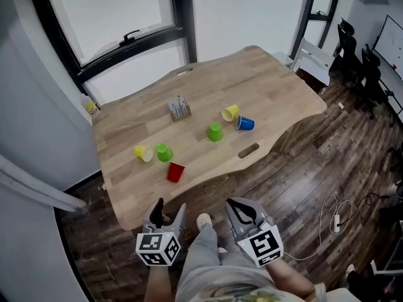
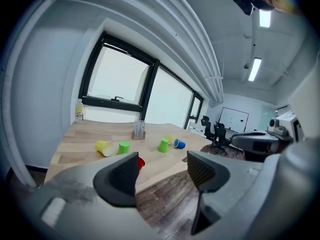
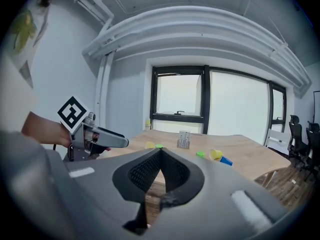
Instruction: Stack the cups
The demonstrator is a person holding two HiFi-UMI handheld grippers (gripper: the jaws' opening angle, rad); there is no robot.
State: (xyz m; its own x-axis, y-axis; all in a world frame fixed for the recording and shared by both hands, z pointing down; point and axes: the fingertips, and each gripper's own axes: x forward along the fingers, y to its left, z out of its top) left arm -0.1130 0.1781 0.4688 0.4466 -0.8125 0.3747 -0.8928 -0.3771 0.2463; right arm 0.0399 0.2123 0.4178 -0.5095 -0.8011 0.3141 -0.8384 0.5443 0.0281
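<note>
Several plastic cups are scattered on the wooden table [image 1: 277,87]. At the left a yellow cup [image 1: 143,153] lies on its side next to a green cup [image 1: 164,152], with a red cup [image 1: 175,172] near the front edge. Further right are a second green cup [image 1: 215,132], a second yellow cup [image 1: 230,112] and a blue cup [image 1: 245,123], the last two lying down. Both grippers hang over the floor in front of the table, away from the cups. My left gripper [image 1: 170,205] [image 2: 162,169] is open and empty. My right gripper [image 1: 237,204] [image 3: 159,154] is shut on nothing.
A small card holder [image 1: 180,108] stands on the table behind the cups. A bottle [image 1: 92,107] sits by the window at the table's left corner. A white chair [image 1: 313,54] and black office chairs [image 1: 352,49] stand to the right. A cable [image 1: 337,222] lies on the floor.
</note>
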